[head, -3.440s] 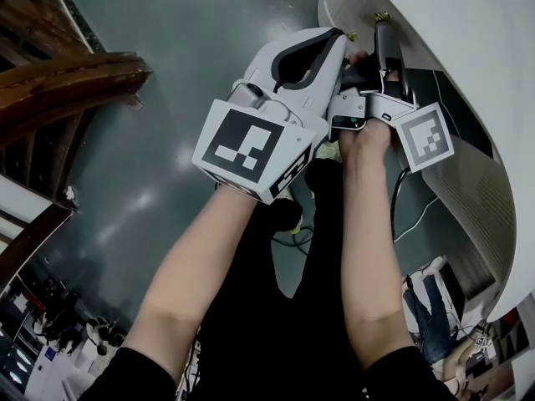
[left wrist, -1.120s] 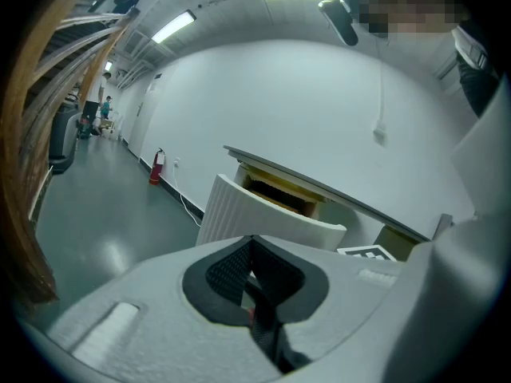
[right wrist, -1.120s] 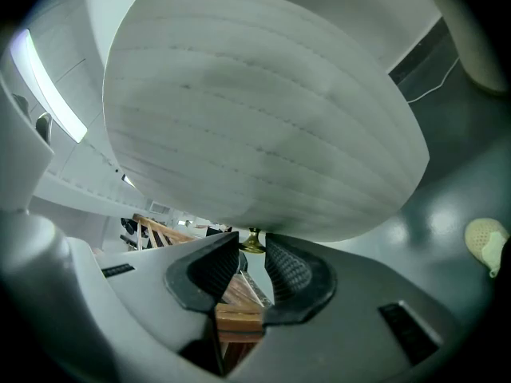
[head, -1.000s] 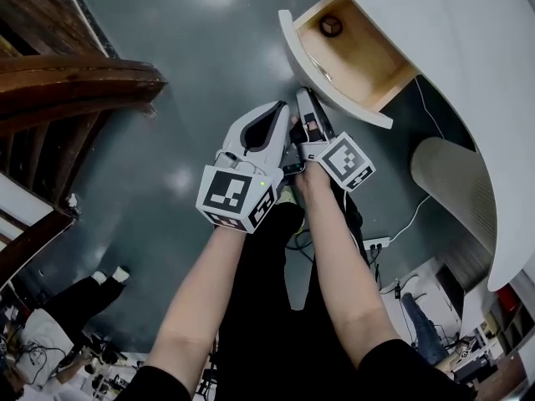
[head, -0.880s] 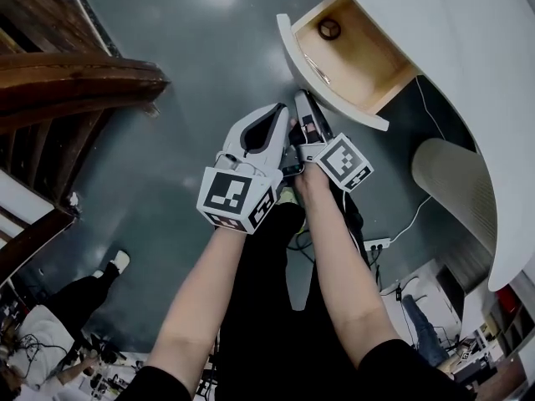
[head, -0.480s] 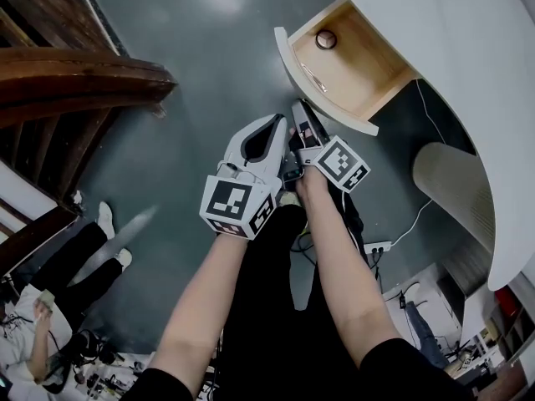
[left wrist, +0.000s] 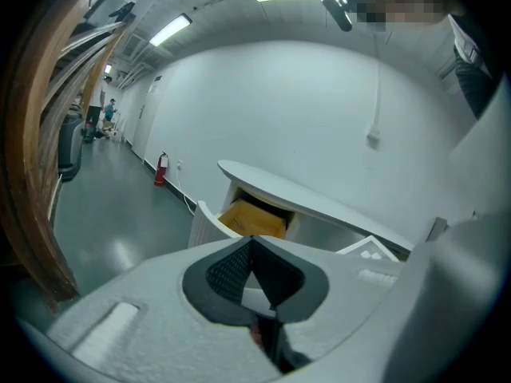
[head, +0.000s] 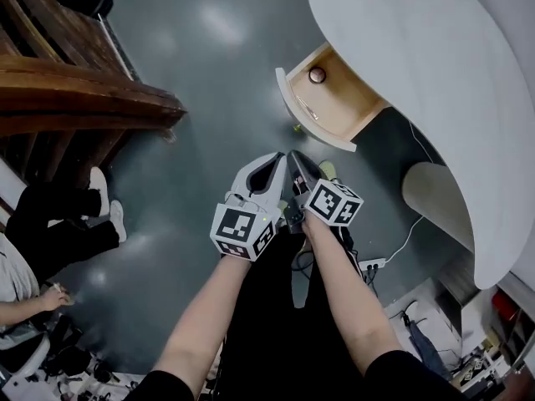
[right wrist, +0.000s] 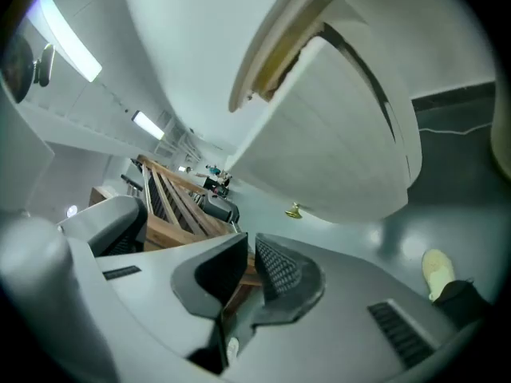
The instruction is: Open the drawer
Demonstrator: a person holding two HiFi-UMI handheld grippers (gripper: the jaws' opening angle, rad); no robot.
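The drawer (head: 322, 107) stands pulled out from under the white tabletop (head: 418, 73). Its wooden inside shows, with a small round thing (head: 317, 75) lying in it, and a gold knob (right wrist: 295, 211) sits on its curved white front (right wrist: 343, 134). Both grippers hover side by side above the floor, short of the drawer and apart from it. My left gripper (head: 276, 159) (left wrist: 251, 242) is shut, pads meeting at the tips, holding nothing. My right gripper (head: 292, 157) (right wrist: 250, 246) has just been closing; a narrow slit remains between its pads and nothing is in it.
A dark wooden stair structure (head: 84, 98) fills the left. A seated person's legs (head: 50, 215) lie at the lower left. The table's white pedestal (head: 435, 195) and a power strip (head: 372, 264) with its cable are at the right. A fire extinguisher (left wrist: 161, 168) stands by the far wall.
The drawer, shut with both grippers at its front in the earliest frame, now stands open. Both grippers have drawn back from it. A person's legs have come into view at the left.
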